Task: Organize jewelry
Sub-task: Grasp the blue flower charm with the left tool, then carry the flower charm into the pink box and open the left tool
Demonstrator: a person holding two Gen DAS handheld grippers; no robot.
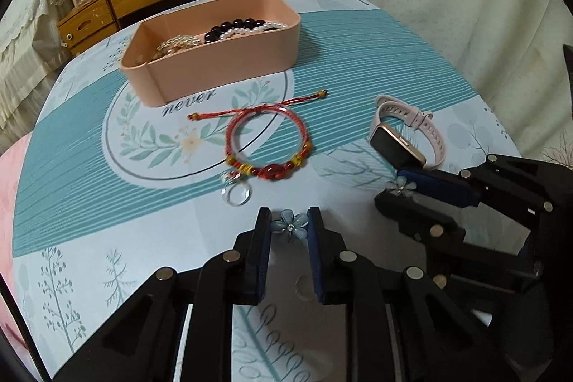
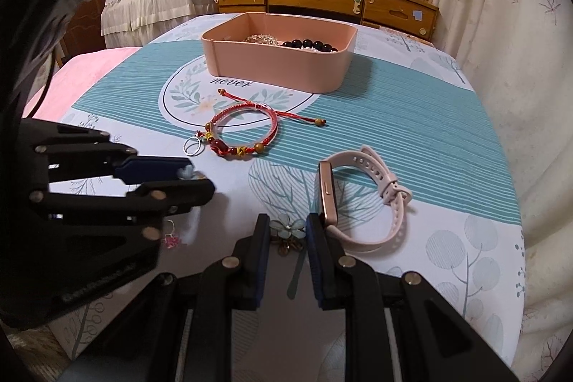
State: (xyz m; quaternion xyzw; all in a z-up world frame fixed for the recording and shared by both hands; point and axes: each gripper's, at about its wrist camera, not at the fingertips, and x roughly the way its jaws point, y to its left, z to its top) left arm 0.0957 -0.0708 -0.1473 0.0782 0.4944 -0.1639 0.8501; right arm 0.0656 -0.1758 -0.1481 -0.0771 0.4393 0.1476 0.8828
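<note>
Left gripper [image 1: 289,228] pinches a pale-blue flower earring [image 1: 288,225] at its tips; right gripper [image 2: 287,231] pinches its twin [image 2: 287,226]. Pink plastic box [image 1: 229,67] sits well ahead. Risk: thin petals slipping out mid-carry, tiny contact area.

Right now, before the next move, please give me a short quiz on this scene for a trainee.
1. True or false: the pink watch lies inside the pink box.
2. What do the left tongs hold? A) a blue flower earring B) a ring C) a pearl string
3. What colour is the cord bracelet in front of the box?
Key: 1 false; 2 A; 3 red.
</note>
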